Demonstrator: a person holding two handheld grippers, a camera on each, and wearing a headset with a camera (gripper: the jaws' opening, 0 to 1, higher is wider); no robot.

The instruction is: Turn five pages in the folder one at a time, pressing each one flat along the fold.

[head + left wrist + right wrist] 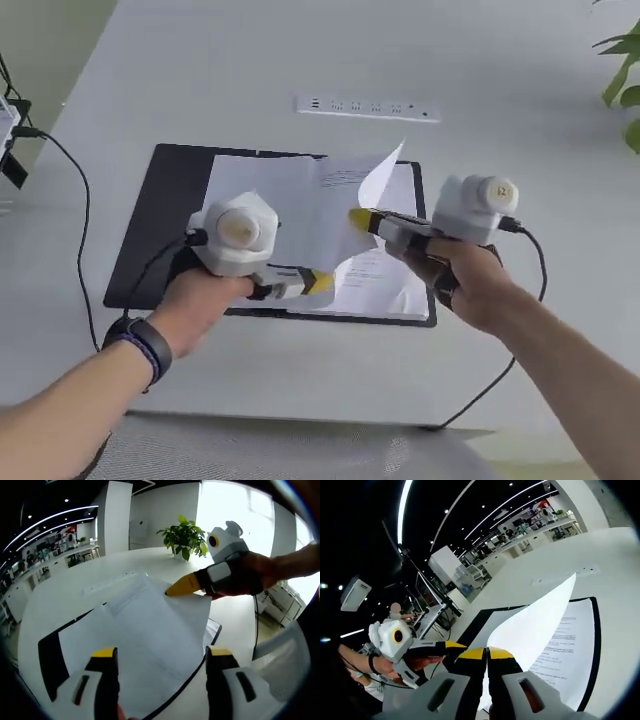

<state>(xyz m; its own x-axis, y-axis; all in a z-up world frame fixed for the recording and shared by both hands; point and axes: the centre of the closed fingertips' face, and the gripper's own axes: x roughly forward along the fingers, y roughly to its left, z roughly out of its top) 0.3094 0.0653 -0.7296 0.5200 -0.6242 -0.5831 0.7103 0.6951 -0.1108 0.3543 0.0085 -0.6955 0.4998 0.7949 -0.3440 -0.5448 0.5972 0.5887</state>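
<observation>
Right gripper [487, 654]: my jaws clenched on lifted white paper page [378, 180], mid-turn above open black folder [160, 240] on white counter [480, 60]. Left gripper [162, 655]: jaws released over folder. Pressing along fold not yet done; tally of turned pages unclear.

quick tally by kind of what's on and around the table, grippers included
grippers: 2 (left gripper, right gripper)
folder: 1
lifted page: 1
power strip: 1
plant: 1
total: 6
</observation>
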